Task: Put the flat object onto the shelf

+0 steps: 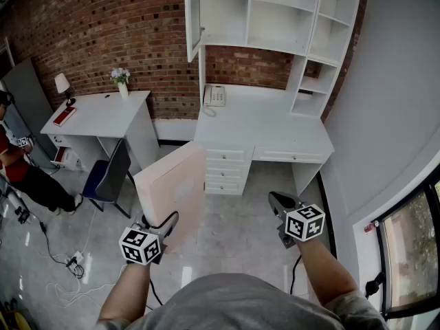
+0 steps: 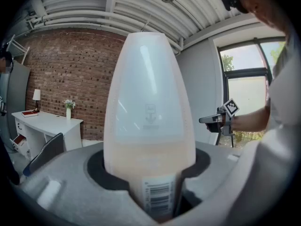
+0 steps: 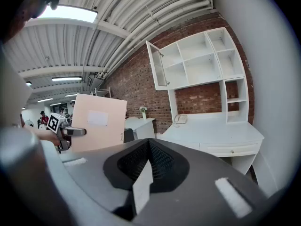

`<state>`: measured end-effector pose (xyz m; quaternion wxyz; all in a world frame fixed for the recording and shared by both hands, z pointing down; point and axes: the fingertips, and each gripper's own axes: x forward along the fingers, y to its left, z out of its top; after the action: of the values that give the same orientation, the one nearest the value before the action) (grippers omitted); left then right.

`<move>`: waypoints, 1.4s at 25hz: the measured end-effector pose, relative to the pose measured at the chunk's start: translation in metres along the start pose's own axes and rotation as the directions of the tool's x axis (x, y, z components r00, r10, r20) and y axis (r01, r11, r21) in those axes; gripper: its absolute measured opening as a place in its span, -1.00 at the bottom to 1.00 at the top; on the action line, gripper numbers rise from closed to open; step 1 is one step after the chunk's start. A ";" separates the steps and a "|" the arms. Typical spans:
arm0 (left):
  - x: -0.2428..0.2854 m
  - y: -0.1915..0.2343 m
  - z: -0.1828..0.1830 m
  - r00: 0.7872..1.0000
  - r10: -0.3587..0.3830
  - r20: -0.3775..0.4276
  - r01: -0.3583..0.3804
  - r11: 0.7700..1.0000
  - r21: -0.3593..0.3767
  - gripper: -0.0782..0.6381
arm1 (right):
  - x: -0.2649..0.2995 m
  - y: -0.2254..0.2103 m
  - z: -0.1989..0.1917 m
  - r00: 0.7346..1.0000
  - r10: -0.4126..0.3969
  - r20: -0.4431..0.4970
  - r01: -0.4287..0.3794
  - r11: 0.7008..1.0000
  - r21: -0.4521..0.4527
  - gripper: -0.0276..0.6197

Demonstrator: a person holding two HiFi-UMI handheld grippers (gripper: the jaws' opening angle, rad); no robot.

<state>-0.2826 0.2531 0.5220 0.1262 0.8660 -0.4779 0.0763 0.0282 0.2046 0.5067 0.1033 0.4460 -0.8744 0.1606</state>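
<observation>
A flat pale-pink board (image 1: 175,184) with a white label stands upright on its edge. My left gripper (image 1: 167,223) is shut on its lower edge. In the left gripper view the board (image 2: 148,107) fills the middle and rises out of the jaws, its barcode strip pinched between them. The right gripper view shows the board (image 3: 96,121) at left with the left gripper (image 3: 75,132) clamped on it. My right gripper (image 1: 278,199) hangs to the right of the board, shut with nothing in it. The white shelf unit (image 1: 275,12) stands ahead above the desk (image 1: 261,126).
A cabinet door (image 1: 192,16) on the shelf unit stands open. A telephone (image 1: 215,95) sits on the desk. To the left are a second white desk (image 1: 96,112) with a lamp and a vase, a blue chair (image 1: 106,177), a person, and cables on the floor.
</observation>
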 end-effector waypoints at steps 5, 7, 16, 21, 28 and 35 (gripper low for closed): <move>0.004 -0.009 0.000 1.000 0.004 0.006 -0.004 1.000 0.000 -0.01 | -0.005 -0.005 0.001 1.000 0.009 0.001 -0.009 1.000 -0.009 -0.89; 0.006 -0.014 0.000 1.000 0.005 0.008 -0.005 1.000 0.000 -0.01 | -0.008 -0.008 0.002 1.000 0.012 0.003 -0.012 1.000 -0.011 -0.89; 0.025 -0.035 0.004 1.000 0.016 0.011 -0.016 1.000 -0.002 -0.01 | -0.020 -0.032 0.007 1.000 0.022 0.003 -0.022 0.999 -0.025 -0.89; 0.034 -0.053 0.008 0.999 0.026 0.020 -0.026 1.000 0.001 -0.01 | -0.033 -0.045 0.010 0.999 0.034 0.008 -0.033 0.999 -0.037 -0.89; 0.045 -0.078 0.014 0.999 0.033 0.030 -0.033 0.999 0.005 -0.01 | -0.055 -0.053 0.026 0.995 0.074 0.071 -0.069 0.995 -0.070 -0.89; 0.064 -0.105 0.014 0.999 0.029 0.039 -0.029 1.000 -0.005 -0.01 | -0.085 -0.067 0.035 0.990 0.085 0.112 -0.070 0.989 -0.134 -0.89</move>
<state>-0.1597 0.2506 0.5092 0.1175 0.8600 -0.4929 0.0601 0.1308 0.2185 0.4588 0.0742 0.4126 -0.9042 0.0811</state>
